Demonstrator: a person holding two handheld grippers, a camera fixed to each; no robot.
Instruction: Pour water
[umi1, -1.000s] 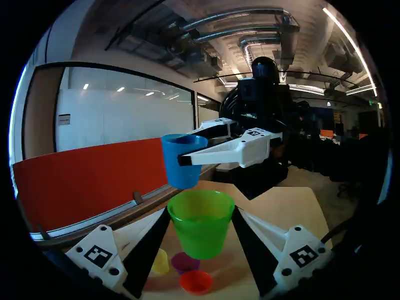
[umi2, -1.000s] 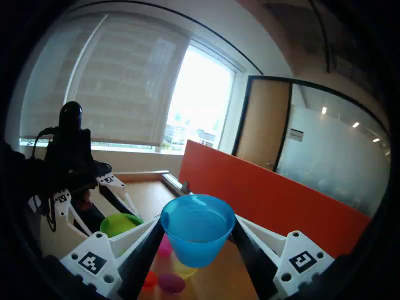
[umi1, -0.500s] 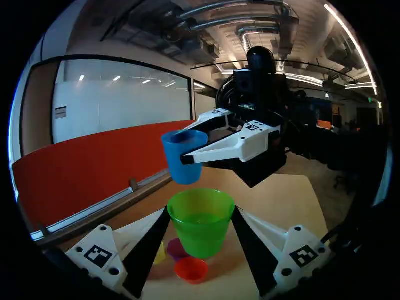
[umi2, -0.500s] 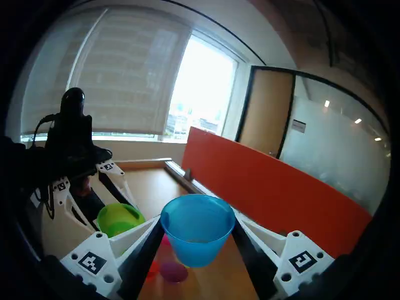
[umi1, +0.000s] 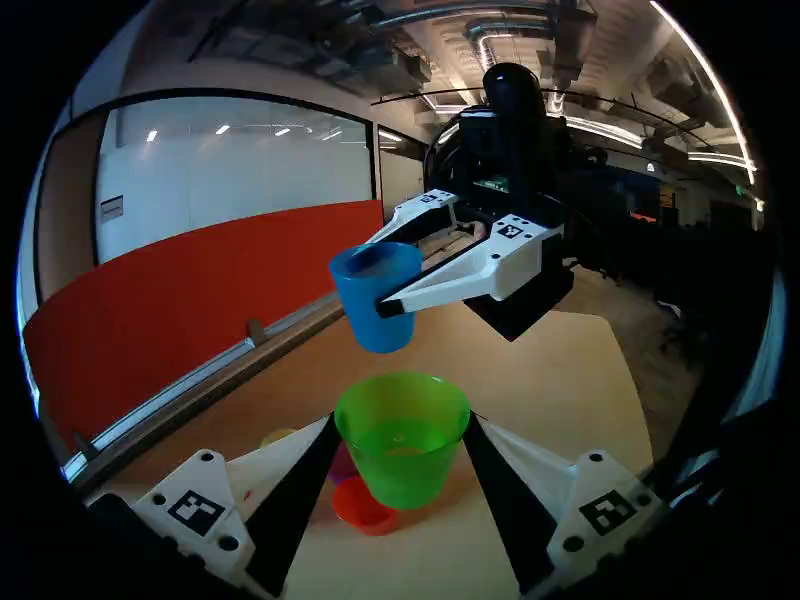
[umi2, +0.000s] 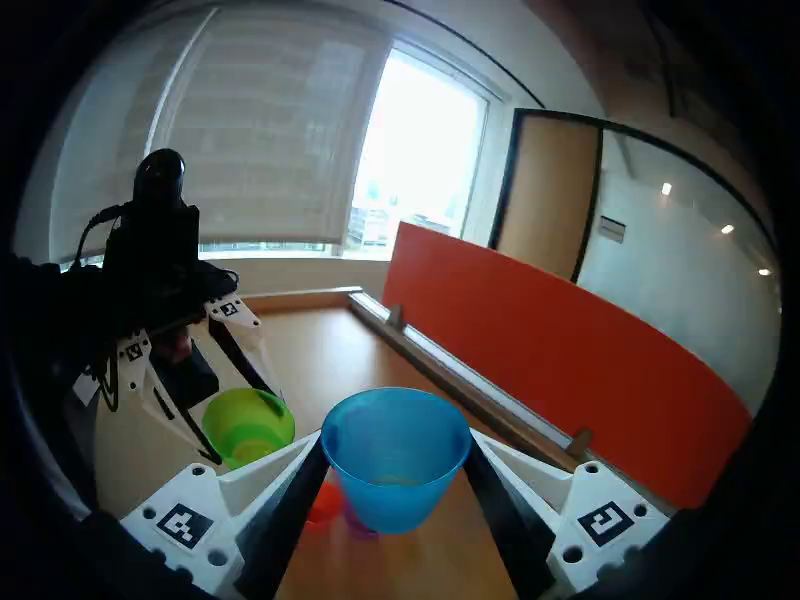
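Over the light wooden table (umi1: 560, 400): two plastic cups are held in the air, one in each gripper, apart from one another.
Left gripper (umi1: 401, 432): narrowed to cup width, its white fingers with black inner faces pressing on both sides of a translucent green plastic cup (umi1: 402, 470). In the right gripper view it sits at the left, under a black camera body.
Green cup: upright, rim up, near and central in the left gripper view. A liquid line shows low inside it.
Right gripper (umi2: 396, 455): drawn in to cup width, one finger against each side of a translucent blue plastic cup (umi2: 396, 485). In the left gripper view it reaches in from the far right.
Blue cup: close to upright. In the left gripper view it is higher and farther than the green cup, not touching it. A pale patch lies at its bottom; whether that is water cannot be told.
Small cups: a small orange-red plastic cup (umi1: 358, 505) stands on the table just under the green cup, a small purple cup (umi1: 342, 463) is beside it, and a small yellow cup (umi1: 276, 437) is farther left. All three are partly hidden.
Orange partition panel (umi1: 180, 290): runs along the table's left edge in the left gripper view, with a metal rail at its foot.
Window with a pale roller blind (umi2: 260, 150): beyond the far end of the table in the right gripper view.
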